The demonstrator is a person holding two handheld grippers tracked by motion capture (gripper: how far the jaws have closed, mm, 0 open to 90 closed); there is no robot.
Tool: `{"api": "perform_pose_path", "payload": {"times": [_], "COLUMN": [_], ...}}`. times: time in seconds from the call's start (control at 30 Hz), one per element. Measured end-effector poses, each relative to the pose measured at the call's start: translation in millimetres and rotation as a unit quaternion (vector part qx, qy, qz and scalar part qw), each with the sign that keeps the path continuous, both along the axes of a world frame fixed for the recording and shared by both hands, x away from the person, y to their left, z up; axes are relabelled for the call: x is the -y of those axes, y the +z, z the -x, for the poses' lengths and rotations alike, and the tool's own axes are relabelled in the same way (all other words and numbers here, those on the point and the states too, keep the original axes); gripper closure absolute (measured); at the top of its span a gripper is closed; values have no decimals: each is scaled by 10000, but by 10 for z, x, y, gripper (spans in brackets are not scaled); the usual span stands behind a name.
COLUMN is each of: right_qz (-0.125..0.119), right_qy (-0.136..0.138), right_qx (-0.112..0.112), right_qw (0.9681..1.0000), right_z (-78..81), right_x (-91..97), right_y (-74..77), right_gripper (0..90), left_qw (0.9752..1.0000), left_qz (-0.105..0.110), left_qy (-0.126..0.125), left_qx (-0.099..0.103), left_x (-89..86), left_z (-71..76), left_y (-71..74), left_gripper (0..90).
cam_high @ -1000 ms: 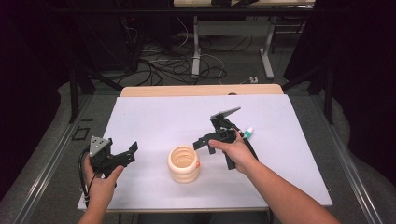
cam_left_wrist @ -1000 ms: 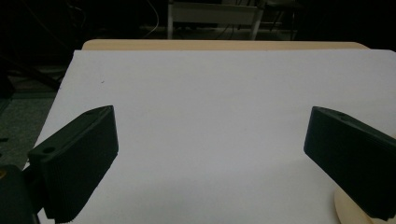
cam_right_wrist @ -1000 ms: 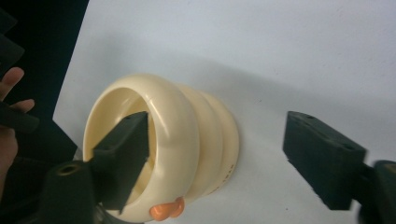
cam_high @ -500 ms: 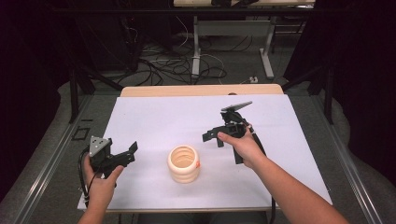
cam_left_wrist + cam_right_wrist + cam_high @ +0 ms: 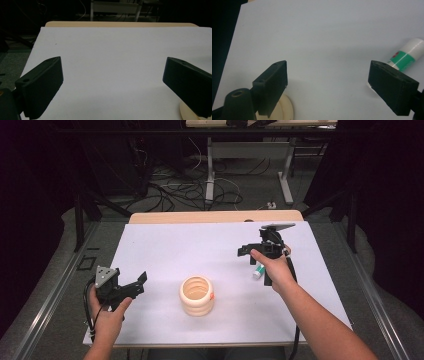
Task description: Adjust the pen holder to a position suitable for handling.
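high view of a white-covered desk (image 5: 200,245): the right tool (image 5: 246,251), held above the desk's right half, has its jaws spread wide with nothing between them, and a green-and-white tube (image 5: 259,269) lies on the desk just beside the right hand (image 5: 276,270). the left tool (image 5: 141,281) hovers at the desk's near left corner, jaws likewise wide and empty. a cream ribbed ring-shaped cup (image 5: 197,295) stands between the two tools, near the front edge, apart from both.

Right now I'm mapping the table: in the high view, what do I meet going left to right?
Left gripper → ribbed cup → right gripper → tube
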State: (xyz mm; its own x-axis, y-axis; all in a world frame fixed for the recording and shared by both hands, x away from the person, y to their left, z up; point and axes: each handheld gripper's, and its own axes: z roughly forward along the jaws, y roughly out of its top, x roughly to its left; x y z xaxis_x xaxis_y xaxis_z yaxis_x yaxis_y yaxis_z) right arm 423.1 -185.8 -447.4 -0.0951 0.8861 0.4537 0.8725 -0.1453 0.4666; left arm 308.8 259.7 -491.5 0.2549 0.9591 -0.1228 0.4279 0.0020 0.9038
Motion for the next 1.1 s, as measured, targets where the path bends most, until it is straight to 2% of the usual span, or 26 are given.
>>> {"api": "perform_pose_path", "payload": {"times": [0.03,0.07,0.1,0.23,0.27,0.4,0.6,0.63,0.7,0.77,0.8,0.83,0.87,0.97,1.0,1.1], "right_qz": [-1,95,95,76,114,29,-19,-55,-87,-173,-173,-246,-246,-420,-477,-528], "right_qy": [-102,-250,-250,-530,-687,-902,-1278,-1339,-1489,-1705,-1705,-1798,-1798,-1935,-2071,-2176], "right_qx": [34,20,20,-76,-96,-135,-267,-376,-341,-457,-457,-499,-499,-627,-659,-765], "right_qw": [9999,9996,9996,9985,9975,9958,9914,9903,9882,9841,9841,9821,9821,9782,9749,9716], "right_z": [-17,-45,-45,-92,-105,-124,-167,-180,-199,-222,-222,-234,-234,-250,-259,-270], "right_x": [25,73,73,135,152,184,288,304,331,368,368,397,397,425,414,406], "right_y": [-16,-38,-38,-78,-107,-166,-273,-275,-310,-325,-325,-353,-353,-384,-388,-389], "right_gripper": [155,162,162,191,212,223,266,269,277,303,303,313,313,322,323,336], "left_qw": [10000,10000,10000,10000,10000,10000,10000,10000,10000,10000,10000,10000,10000,10000,10000,10000], "left_qz": [-30,-33,-27,-26,-26,-22,-9,-20,-21,-17,-16,-29,-23,-21,-27,-26], "left_qy": [-16,-13,-17,-18,-16,-19,-25,-27,-30,-29,-31,-37,-37,-37,-39,-42], "left_qx": [-3,-1,-1,1,-3,1,-24,-17,-16,-18,-19,-19,-19,-6,-4,-5], "left_x": [-3,-2,-1,1,2,2,6,5,6,7,8,8,9,13,14,15], "left_z": [-2,-3,-3,-2,-1,0,-1,-2,-2,-3,-3,-3,-3,-4,-4,-5], "left_y": [-1,-2,-2,0,0,-1,-4,-5,-5,-6,-7,-7,-7,-10,-9,-10], "left_gripper": [31,30,30,31,30,30,31,30,30,30,30,30,30,31,30,31]}}
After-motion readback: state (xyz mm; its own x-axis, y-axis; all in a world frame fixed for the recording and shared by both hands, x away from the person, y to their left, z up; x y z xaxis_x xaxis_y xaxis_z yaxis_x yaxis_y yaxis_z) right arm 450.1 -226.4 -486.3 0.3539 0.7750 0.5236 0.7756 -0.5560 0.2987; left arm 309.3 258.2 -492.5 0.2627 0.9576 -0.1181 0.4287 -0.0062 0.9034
